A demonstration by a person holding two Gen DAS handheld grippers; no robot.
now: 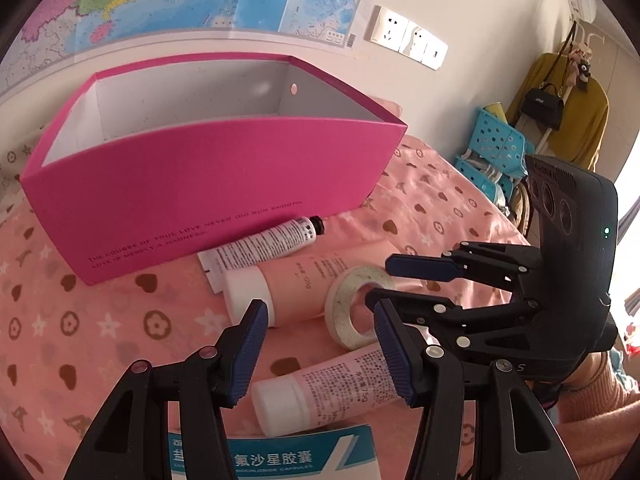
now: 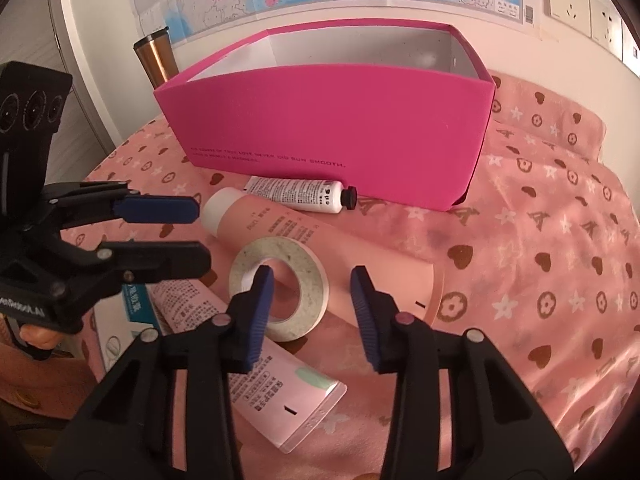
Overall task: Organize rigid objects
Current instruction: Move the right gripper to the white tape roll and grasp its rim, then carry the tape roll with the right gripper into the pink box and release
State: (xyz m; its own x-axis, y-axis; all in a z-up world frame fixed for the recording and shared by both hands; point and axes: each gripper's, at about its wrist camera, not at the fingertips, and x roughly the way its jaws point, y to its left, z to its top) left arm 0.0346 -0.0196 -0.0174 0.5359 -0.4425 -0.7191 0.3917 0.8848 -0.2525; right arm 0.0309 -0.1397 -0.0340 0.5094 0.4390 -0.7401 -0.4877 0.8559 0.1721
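An open magenta box [image 1: 208, 184] [image 2: 340, 128] stands on the pink bedspread. In front of it lie a white tube with a black cap [image 2: 304, 194], a large pink tube [image 2: 360, 256], a tape roll [image 2: 280, 252] [image 1: 338, 320], a small pink tube [image 1: 332, 384] [image 2: 280, 392] and a blue-white medicine box [image 1: 280, 456]. My right gripper [image 2: 312, 312] [image 1: 380, 282] is open: one finger reaches into the roll's hole, the other stands outside its rim, and the pads do not press. My left gripper [image 1: 324, 348] [image 2: 202, 236] hangs open above the small pink tube.
A copper tumbler [image 2: 154, 58] stands behind the box on the left. The wall behind carries a map and sockets [image 1: 408, 38]. Blue baskets [image 1: 496, 148] and a yellow coat with a black bag [image 1: 544, 104] are off the bed's right side.
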